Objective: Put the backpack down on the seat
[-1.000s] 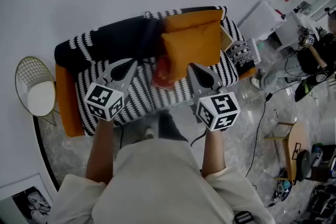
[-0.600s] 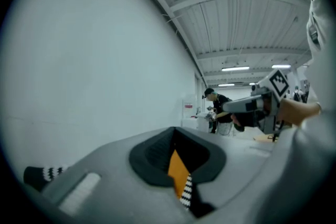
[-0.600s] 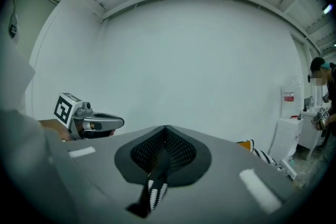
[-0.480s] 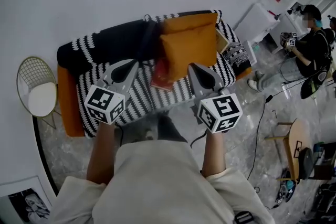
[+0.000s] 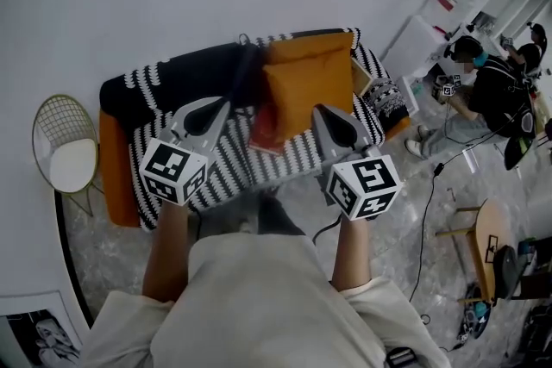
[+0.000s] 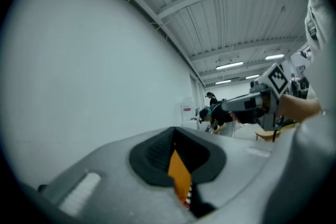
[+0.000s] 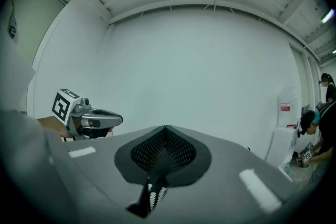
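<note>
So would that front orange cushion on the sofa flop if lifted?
Probably: the front orange cushion looks plump, so it should sag from a pinched corner. It looks propped upright on the sofa, so a push likely topples it.

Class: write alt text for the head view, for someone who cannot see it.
A person points the shut, empty left gripper and right gripper at a black-and-white striped sofa with orange cushions. A wire chair stands at its left.

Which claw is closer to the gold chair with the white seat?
Left. The left claw sits right of the chair; the right claw is farther right, past the left one.
</note>
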Demonstrator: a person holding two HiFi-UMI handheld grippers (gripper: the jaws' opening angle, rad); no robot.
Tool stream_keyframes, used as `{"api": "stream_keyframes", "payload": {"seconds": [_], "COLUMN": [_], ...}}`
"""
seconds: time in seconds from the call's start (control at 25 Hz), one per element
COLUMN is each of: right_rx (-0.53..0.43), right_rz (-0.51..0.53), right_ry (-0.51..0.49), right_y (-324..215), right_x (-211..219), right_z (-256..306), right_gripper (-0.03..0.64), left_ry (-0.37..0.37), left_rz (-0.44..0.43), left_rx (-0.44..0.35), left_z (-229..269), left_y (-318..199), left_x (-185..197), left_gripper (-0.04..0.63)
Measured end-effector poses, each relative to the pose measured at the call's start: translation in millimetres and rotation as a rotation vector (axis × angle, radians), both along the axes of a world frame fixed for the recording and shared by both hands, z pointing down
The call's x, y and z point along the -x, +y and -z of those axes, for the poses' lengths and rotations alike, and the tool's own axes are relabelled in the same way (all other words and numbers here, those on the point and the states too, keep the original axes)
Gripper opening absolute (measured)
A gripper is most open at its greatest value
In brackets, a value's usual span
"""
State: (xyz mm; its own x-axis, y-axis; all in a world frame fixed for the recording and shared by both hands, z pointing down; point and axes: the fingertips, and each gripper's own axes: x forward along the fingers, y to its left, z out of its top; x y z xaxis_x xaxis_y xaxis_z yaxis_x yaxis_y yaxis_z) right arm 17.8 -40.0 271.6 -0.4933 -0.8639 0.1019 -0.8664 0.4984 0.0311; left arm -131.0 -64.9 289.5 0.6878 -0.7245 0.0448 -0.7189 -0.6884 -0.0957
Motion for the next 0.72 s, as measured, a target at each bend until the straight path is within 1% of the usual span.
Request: {"api": "stream_keyframes", "payload": {"seconds": [0.2, 0.36, 0.72], "right_rx": [0.008, -0.003, 0.008], "right_rz": [0.011, 0.014, 0.021], "right_ry": [0.013, 0.022, 0.043], "right_y": [20.8, 31.7, 42.4], "right_x": [-0.2, -1.3, -9.3], "right_z": [-6.2, 0.1, 6.2], "right_gripper": [0.006, 0.006, 0.005], "left_ry": [-0.022, -0.030, -0.050], "left_rz": [0.001, -0.001, 0.002], "left_rx": [-0.026, -0.041, -0.056], "left_z": [8.1, 12.3, 16.5], "left_y": [22.9, 39.6, 46.5], "left_x": [-3.8, -7.0, -25.5], "left_gripper": [0.003, 0.003, 0.003]}}
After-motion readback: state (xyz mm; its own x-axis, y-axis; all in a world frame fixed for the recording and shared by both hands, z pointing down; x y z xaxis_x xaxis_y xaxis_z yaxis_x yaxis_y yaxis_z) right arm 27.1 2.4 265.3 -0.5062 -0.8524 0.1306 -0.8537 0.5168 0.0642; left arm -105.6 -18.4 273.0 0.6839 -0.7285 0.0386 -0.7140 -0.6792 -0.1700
